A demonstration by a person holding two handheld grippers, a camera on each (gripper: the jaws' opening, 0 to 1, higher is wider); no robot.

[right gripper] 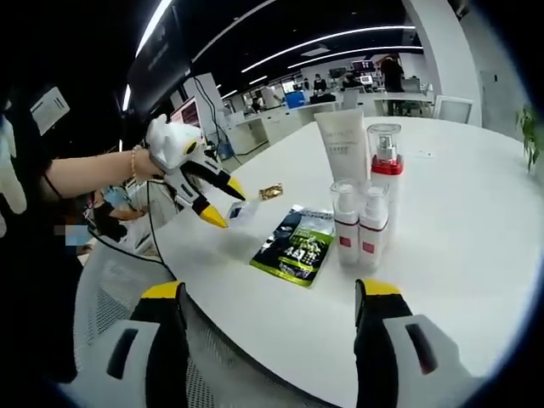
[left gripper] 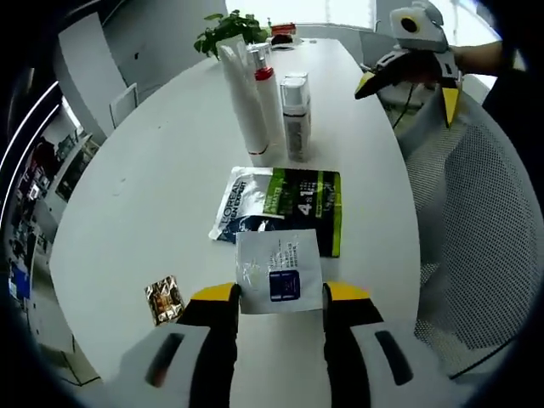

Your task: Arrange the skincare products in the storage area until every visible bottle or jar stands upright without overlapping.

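Observation:
A tall white tube [left gripper: 240,93], a pump bottle with a red collar [left gripper: 269,106] and two small bottles [left gripper: 295,119] stand upright in a cluster on the white table [left gripper: 144,195]. In front of them lie a green packet [left gripper: 304,204] and a white-and-blue packet [left gripper: 240,208], side by side. My left gripper [left gripper: 280,293] is shut on a white sachet [left gripper: 279,270], one jaw at each side edge. The right gripper view shows the tube [right gripper: 343,144], the pump bottle [right gripper: 384,161], the small bottles [right gripper: 357,225], the green packet [right gripper: 296,246] and the left gripper [right gripper: 224,204]. My right gripper [right gripper: 272,293] is open, off the table's edge.
A gold sachet [left gripper: 164,299] lies at the near left. A potted plant [left gripper: 228,30] and a red item [left gripper: 283,32] sit at the far end. A mesh chair [left gripper: 484,212] stands beside the table. The right gripper [left gripper: 408,93] hovers there in a hand [left gripper: 480,55].

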